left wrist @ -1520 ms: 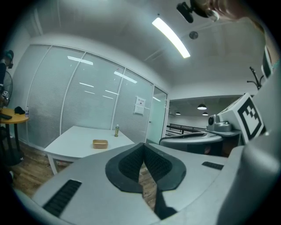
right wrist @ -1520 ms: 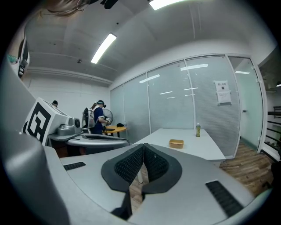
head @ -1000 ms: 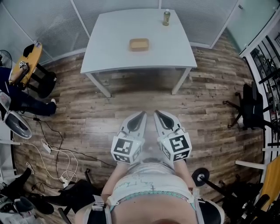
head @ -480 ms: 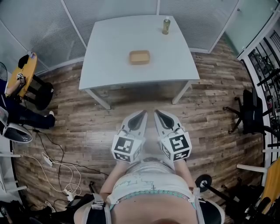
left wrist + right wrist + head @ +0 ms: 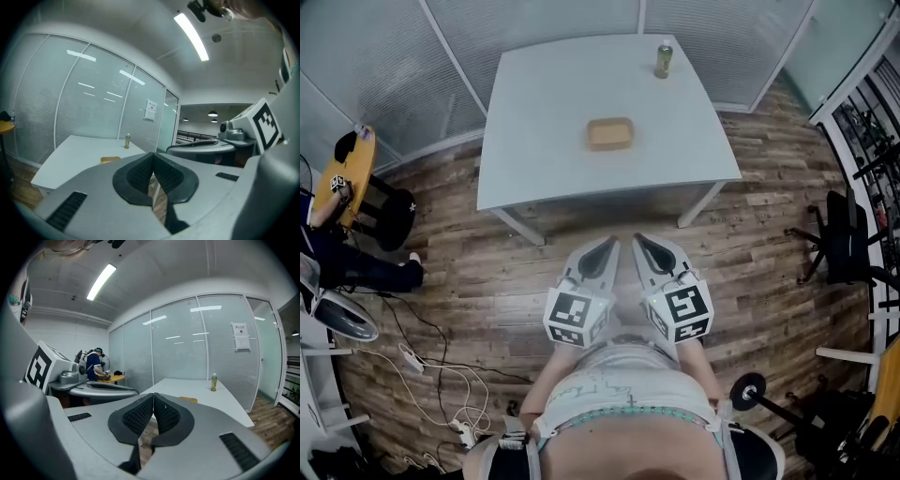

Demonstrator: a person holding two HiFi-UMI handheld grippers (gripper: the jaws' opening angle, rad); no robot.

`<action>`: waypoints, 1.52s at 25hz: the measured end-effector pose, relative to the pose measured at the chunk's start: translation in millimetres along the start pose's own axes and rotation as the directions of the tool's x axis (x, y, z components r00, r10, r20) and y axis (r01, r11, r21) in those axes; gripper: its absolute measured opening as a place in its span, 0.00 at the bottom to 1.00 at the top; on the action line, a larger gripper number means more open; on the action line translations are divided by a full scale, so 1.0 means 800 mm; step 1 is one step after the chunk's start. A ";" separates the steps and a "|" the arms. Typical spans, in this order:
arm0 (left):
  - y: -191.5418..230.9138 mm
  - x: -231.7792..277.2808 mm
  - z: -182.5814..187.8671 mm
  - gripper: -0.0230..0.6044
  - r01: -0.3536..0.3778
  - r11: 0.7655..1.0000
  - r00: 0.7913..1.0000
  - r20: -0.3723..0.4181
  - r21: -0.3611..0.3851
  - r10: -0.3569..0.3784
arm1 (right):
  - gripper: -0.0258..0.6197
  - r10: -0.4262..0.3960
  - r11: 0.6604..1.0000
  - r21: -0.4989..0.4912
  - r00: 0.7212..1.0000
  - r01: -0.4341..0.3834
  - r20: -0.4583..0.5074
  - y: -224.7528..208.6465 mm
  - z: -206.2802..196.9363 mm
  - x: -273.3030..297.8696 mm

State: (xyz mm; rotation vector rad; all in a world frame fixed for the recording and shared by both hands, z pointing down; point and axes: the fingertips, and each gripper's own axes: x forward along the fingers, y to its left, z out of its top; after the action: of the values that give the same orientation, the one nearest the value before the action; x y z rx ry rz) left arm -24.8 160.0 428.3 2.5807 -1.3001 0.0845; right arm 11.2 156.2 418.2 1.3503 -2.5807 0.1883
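Glass-walled room: worktop (image 5: 534, 141) at 12 o'clock carries box (image 5: 610, 133) and can (image 5: 664, 61); left hand-held gripper (image 5: 605, 249) and right hand-held gripper (image 5: 642, 244), both clenched empty, point there from the waist, well apart from it, seemingly just carried.

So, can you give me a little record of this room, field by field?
Left tongs: shut, nothing between them, above the brown wooden floor
Right tongs: shut, nothing between them, close beside the left
Ahead: white rectangular table
On it: shallow tan rectangular tray near the middle; small green-gold drink container by the far edge
Far left: round yellow side table
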 end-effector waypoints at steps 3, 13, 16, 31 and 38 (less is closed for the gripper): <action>0.020 0.000 -0.003 0.04 0.012 1.000 1.000 -0.015 0.004 -0.011 | 0.04 -0.007 1.000 0.001 1.000 0.007 0.005 0.007 0.003 0.017; 0.060 0.008 -0.001 0.04 0.003 0.997 1.000 -0.015 -0.071 -0.005 | 0.04 -0.024 1.000 0.012 0.999 0.024 -0.026 0.002 0.001 0.053; 0.071 0.018 -0.003 0.04 0.001 0.998 1.000 -0.020 -0.070 -0.002 | 0.04 -0.009 1.000 0.005 1.000 0.009 -0.027 -0.004 0.001 0.071; 0.160 0.150 0.053 0.04 -0.048 0.998 0.999 -0.008 -0.050 0.048 | 0.04 0.057 0.998 -0.008 0.998 -0.058 -0.008 -0.104 0.051 0.202; 0.178 0.208 0.064 0.04 -0.067 0.996 0.998 -0.017 -0.054 0.066 | 0.04 0.098 0.995 -0.004 0.995 -0.098 -0.024 -0.147 0.057 0.245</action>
State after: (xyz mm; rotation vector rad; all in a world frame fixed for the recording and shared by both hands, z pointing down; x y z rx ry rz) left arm -41.6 -64.2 434.1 2.4868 -1.3636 0.0792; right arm -6.8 -75.6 425.3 1.2125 -2.6274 0.2127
